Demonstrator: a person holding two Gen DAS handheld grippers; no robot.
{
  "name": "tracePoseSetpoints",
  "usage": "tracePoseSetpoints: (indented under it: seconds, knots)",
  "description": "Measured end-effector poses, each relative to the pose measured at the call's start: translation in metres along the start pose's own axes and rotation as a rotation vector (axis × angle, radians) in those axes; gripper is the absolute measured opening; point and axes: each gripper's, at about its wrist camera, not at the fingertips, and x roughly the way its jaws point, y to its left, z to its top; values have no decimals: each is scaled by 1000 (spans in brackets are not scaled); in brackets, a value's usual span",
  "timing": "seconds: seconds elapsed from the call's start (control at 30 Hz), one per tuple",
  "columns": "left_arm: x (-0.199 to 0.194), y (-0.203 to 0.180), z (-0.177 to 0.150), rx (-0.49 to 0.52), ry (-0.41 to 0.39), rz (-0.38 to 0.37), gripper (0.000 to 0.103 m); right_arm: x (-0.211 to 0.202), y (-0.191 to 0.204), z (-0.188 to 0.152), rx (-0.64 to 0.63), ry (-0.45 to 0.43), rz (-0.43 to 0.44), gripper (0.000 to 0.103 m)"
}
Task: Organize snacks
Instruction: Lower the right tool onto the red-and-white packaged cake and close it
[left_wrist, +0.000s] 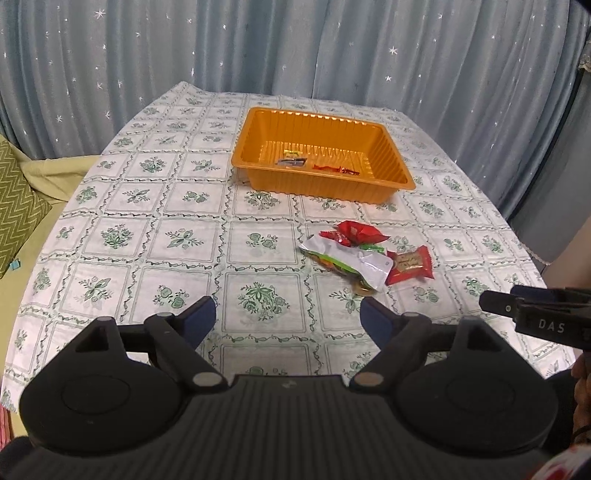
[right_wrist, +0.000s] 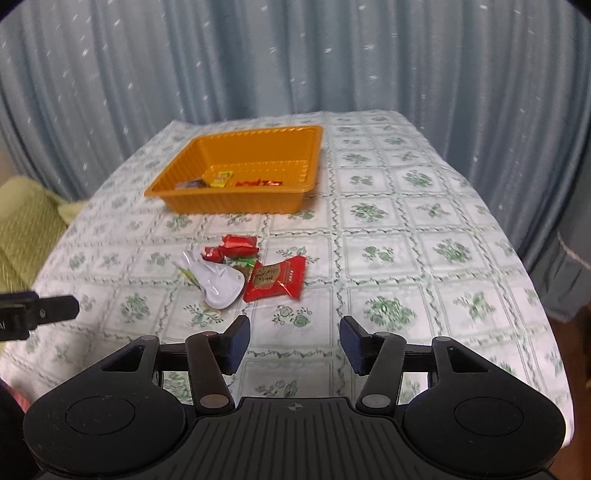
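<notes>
A small heap of snacks lies on the surface, at about five o'clock from the orange tray in the left wrist view and at about six o'clock from it in the right wrist view; the heap holds a flat red packet, a crumpled white pouch touching it, and smaller red wrappers on the tray side; a few more snacks lie on the tray floor, a yellow-green one that shows clearly only in the right wrist view, a dark one and a long red one; the tray stands apart from the heap on a white cloth with green flower squares; the left gripper hovers with its jaws wide open and nothing between them, the heap at about one o'clock from its tips; the right gripper has its jaws open more narrowly, also empty, the heap at about eleven o'clock; each view catches the other gripper's tip at its edge; a blue starred curtain hangs behind; only the left view shows a green zigzag cushion.
</notes>
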Motion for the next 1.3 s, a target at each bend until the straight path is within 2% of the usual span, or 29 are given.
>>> tracePoseSetpoints:
  seconds: [0.27, 0.53, 0.73, 0.87, 0.93, 1.13, 1.23, 1.3]
  knots:
    - [40, 4, 11, -4, 32, 7, 87, 51, -2, 11, -153, 44, 34, 55]
    - [72, 8, 20, -22, 49, 4, 88, 98, 5, 25, -418, 51, 76, 55]
    - [86, 9, 24, -45, 55, -8, 88, 123, 21, 19, -712, 54, 93, 55]
    - [93, 10, 23, -55, 62, -11, 89, 138, 23, 17, -803, 75, 115, 55]
    - [96, 10, 22, -56, 69, -13, 89, 145, 23, 17, -823, 88, 121, 55]
    - [101, 9, 19, -61, 82, -17, 89, 152, 22, 27, -756, 121, 150, 55]
    - [100, 9, 19, -63, 81, -21, 89, 151, 19, 29, -667, 161, 158, 40]
    - [99, 9, 19, -66, 80, -23, 89, 147, 17, 28, -617, 168, 162, 39]
